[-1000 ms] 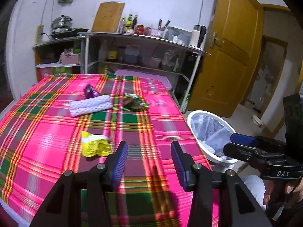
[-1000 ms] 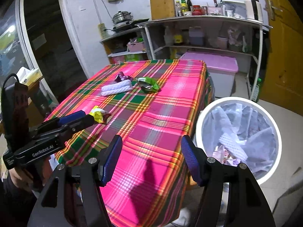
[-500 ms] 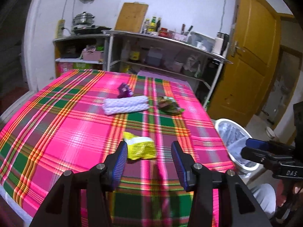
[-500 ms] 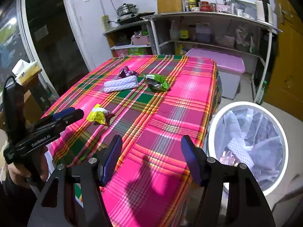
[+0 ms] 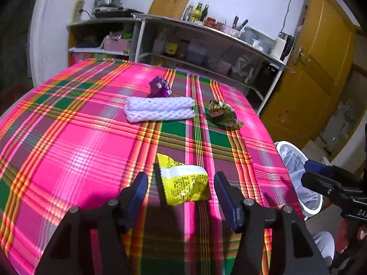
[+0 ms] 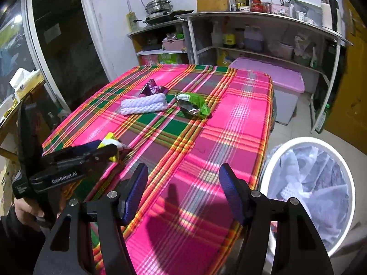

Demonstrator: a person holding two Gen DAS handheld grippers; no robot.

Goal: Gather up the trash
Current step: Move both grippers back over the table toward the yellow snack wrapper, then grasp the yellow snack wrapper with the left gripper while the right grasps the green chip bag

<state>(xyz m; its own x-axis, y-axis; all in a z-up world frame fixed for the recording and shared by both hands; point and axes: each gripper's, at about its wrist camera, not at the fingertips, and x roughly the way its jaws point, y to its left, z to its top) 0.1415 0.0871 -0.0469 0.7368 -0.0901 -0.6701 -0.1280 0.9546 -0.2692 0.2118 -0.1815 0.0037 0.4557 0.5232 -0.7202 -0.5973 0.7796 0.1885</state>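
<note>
**Left gripper spread around yellow wrapper; right gripper idle over table edge**

Left gripper [image 5: 180,186]: jaws spread wide, having just been opening. The yellow wrapper [image 5: 184,183] lies flat on the plaid tablecloth [image 5: 75,142] between the two blue pads [image 5: 138,188]; pads stand clear of it on both sides, no contact seen. Gripper points down at the table.

Right gripper [image 6: 183,190]: jaws apart, nothing between them. It sits over the near right part of the table, beside the white bin [image 6: 307,192], which stands on the floor just off the table's right edge and holds a crumpled liner and some white netting.

Other trash on the cloth, farther back: white foam netting [image 5: 160,108], folded; purple wrapper [image 5: 159,87] touching its far side; green wrapper [image 5: 222,114] just to the right of the netting, apart from it.
</note>
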